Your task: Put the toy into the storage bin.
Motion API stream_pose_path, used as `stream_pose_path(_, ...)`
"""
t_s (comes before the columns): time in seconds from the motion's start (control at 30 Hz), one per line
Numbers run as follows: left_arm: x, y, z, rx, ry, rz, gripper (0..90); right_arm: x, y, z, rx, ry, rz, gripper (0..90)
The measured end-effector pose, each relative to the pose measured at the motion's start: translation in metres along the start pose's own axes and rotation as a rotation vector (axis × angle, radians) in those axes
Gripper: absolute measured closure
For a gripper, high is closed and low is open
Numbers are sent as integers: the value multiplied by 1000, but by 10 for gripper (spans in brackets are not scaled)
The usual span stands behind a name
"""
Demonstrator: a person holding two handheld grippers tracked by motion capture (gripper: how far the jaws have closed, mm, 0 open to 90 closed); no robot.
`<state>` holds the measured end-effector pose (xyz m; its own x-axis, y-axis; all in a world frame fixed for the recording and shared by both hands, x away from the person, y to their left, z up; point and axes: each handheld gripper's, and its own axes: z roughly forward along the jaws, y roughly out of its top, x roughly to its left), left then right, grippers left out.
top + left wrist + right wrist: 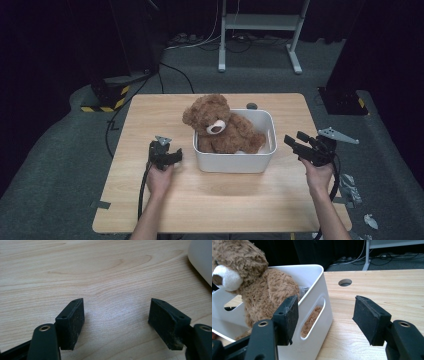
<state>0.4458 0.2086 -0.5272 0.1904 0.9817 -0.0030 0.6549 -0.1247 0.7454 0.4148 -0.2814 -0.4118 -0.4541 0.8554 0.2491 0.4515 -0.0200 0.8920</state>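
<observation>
A brown teddy bear [218, 126] sits upright in a white plastic bin [235, 161] at the middle of the wooden table [210, 195]; in the right gripper view the bear [249, 282] leans against the bin's near wall [314, 302], fur showing through the handle slot. My left gripper [172, 156] rests low on the table just left of the bin, jaws open over bare wood [115, 315]. My right gripper [296, 141] hovers right of the bin, pointing toward it, open with nothing between its pads [325, 315].
A round cable hole [251, 106] lies in the tabletop behind the bin. A white metal stand [260, 30] and cables sit on the floor beyond the table. Small white scraps [370, 220] lie on the carpet at right.
</observation>
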Motion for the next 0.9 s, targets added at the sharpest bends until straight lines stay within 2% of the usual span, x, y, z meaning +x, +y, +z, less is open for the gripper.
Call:
stream_pose_path(0.37,0,0,0,-4,1,-4,288,0,-9,2,13,-8,-6,368)
stream_pose_path(0.9,0,0,0,0,0,0,288,-4,-18,1,24,-10,13,368)
